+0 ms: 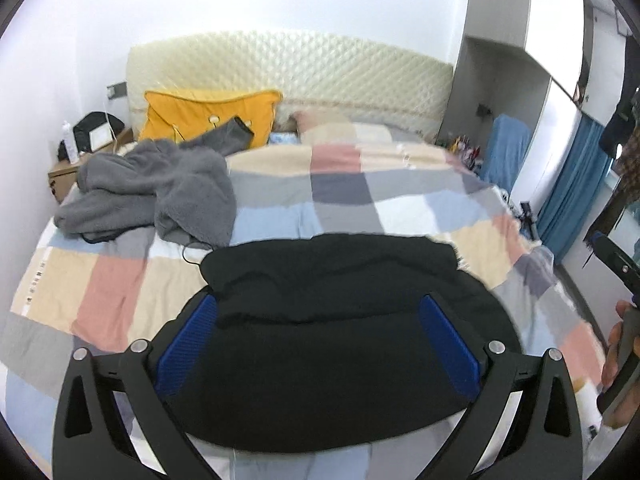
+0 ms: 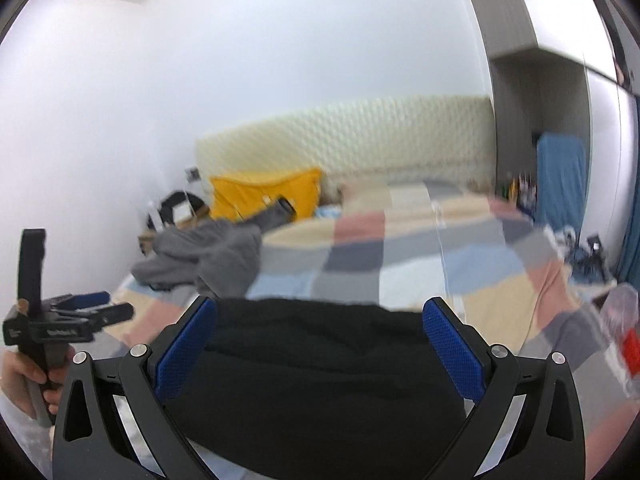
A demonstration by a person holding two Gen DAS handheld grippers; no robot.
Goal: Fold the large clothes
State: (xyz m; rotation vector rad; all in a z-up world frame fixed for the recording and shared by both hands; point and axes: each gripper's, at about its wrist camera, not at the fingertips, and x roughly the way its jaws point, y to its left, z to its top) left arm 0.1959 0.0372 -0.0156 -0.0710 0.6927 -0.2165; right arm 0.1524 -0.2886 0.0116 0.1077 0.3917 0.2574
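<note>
Jaws of both the left gripper (image 1: 318, 316) and right gripper (image 2: 320, 320) stand spread above the black garment (image 1: 320, 340) at the bed's (image 1: 120, 280) near edge; a single-layer pinch would likely unravel the fold.

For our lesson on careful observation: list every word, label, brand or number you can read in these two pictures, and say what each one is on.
No text can be read with confidence.
White lettering on the side of the left gripper, seen from the right wrist camera: too blurred to read.
Small marks along the edge of the checked bedcover: too small to read.
The black garment, grey garment and yellow pillow show no lettering.
</note>
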